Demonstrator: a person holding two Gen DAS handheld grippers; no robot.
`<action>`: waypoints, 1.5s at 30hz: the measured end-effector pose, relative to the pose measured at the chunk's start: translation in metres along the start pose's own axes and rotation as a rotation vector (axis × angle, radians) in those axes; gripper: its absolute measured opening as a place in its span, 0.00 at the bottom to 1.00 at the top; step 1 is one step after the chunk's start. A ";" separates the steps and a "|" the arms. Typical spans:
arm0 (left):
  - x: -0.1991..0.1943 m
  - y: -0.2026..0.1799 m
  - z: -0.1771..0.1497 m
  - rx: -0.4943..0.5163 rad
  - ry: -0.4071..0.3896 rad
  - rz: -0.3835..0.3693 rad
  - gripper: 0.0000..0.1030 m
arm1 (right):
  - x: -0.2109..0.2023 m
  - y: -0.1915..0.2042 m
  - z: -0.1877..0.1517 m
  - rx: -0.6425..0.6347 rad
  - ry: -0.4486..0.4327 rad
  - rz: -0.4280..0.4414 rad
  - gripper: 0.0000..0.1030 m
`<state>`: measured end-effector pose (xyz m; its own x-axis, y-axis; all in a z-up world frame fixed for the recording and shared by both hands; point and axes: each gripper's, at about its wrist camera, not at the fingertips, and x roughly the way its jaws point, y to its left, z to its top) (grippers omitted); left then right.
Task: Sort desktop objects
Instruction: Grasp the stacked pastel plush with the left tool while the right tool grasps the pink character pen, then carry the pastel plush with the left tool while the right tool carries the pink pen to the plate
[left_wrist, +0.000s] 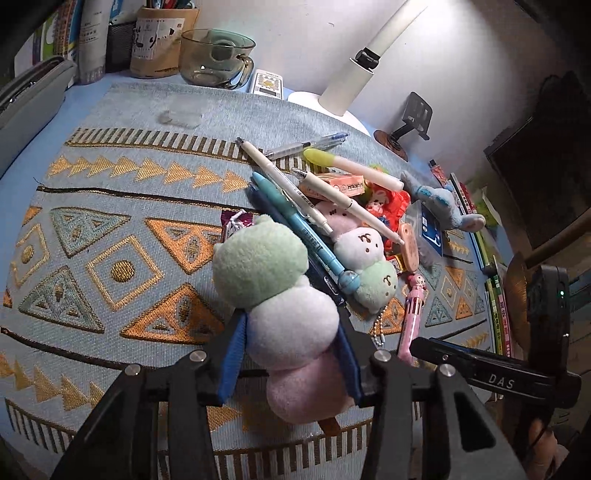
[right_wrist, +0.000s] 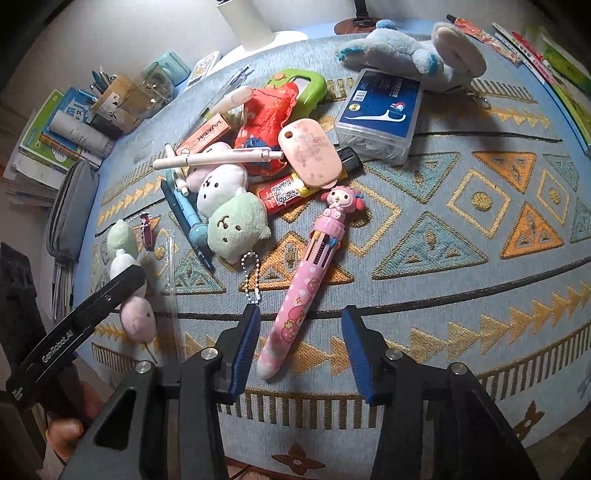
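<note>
Plainly clamped: left gripper (left_wrist: 291, 354), blue pads pressed to the white middle ball of a three-ball plush skewer (left_wrist: 280, 314), green ball foremost, pink ball nearest the camera, raised above the patterned cloth (left_wrist: 110, 229). Right gripper (right_wrist: 299, 349) half-spread, pads either side of the tip end of a pink multi-colour pen (right_wrist: 295, 291) lying flat on the cloth, neither pad touching it. Just beyond, toward the cloth's far edge, a heap: second plush skewer (right_wrist: 225, 199), white pens (right_wrist: 218, 158), blue pen (right_wrist: 188, 214), pink oval case (right_wrist: 310, 155), clear box (right_wrist: 380, 114), grey-blue plush animal (right_wrist: 413, 51).
</note>
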<state>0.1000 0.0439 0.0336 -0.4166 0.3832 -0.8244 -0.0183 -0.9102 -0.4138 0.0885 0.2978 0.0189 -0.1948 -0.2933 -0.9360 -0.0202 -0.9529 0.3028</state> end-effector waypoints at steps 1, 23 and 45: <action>-0.001 0.000 -0.001 0.005 0.001 -0.006 0.40 | 0.000 0.004 0.001 0.007 0.003 -0.001 0.44; -0.005 0.001 -0.005 0.025 0.013 -0.039 0.40 | 0.012 0.024 -0.001 -0.075 -0.069 -0.184 0.24; 0.001 -0.068 0.002 0.108 0.014 -0.079 0.40 | -0.065 -0.059 0.007 0.017 -0.123 -0.029 0.17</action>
<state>0.0988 0.1061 0.0613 -0.3968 0.4557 -0.7968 -0.1487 -0.8885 -0.4341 0.0953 0.3737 0.0636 -0.3132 -0.2523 -0.9156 -0.0437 -0.9592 0.2793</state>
